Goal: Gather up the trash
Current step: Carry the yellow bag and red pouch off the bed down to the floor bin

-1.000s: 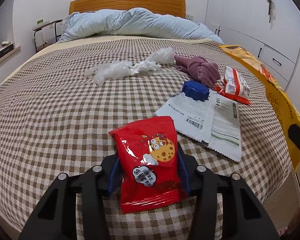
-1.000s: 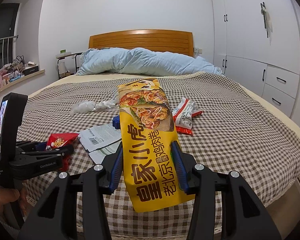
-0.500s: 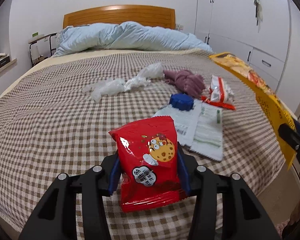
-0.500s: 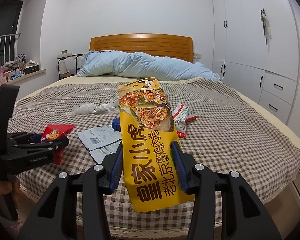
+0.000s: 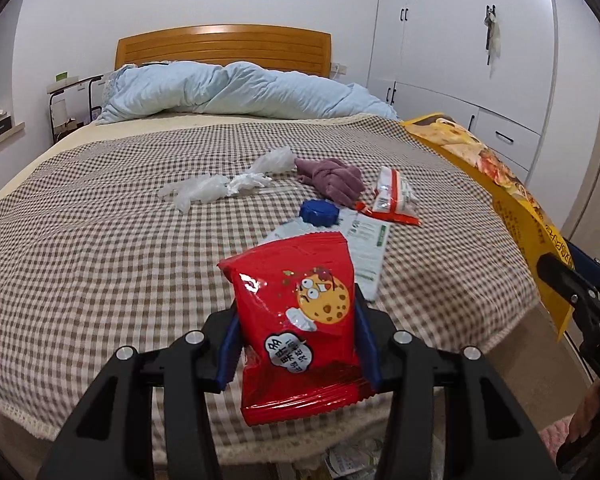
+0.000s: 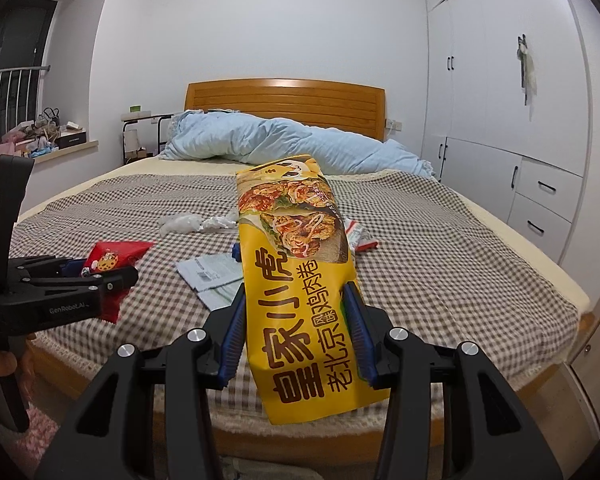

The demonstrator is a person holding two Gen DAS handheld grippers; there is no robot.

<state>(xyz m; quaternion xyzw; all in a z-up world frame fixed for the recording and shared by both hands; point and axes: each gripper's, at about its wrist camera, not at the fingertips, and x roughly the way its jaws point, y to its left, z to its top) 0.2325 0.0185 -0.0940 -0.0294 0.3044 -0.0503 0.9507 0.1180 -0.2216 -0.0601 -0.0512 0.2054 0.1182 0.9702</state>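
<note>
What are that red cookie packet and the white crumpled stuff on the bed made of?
Red cookie packet: looks like glossy plastic film, with bright glare patches and crimped end seams. White crumpled stuff: probably thin translucent plastic, bag or wrap; it is wrinkled, twisted and slightly see-through.

Checked bed — duvet, wrappers, cloth.

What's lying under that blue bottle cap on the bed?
The blue cap rests on the far end of flat white printed wrappers spread on the checked bedspread. Their near part is hidden behind the red cookie packet.
</note>
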